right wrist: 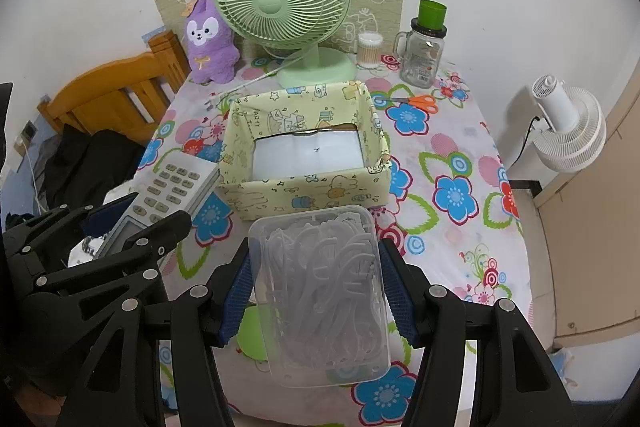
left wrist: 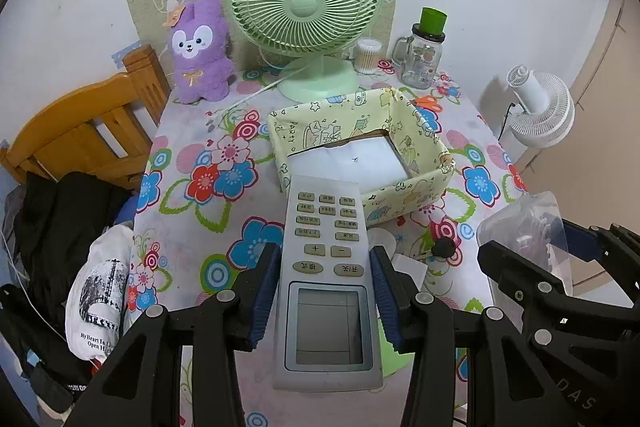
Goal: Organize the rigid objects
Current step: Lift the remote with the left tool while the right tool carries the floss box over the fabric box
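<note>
Left wrist view: a grey remote [left wrist: 326, 279] with buttons and a screen sits clamped between the left gripper [left wrist: 325, 291] fingers, its far end over the near wall of the yellow box [left wrist: 416, 147] at 12 o'clock. The box holds white paper [left wrist: 352, 163].

Right wrist view: the right gripper [right wrist: 316, 291] clamps a clear case [right wrist: 320, 291] of white plastic picks, the box at 12 o'clock, the remote at 10 o'clock.
</note>
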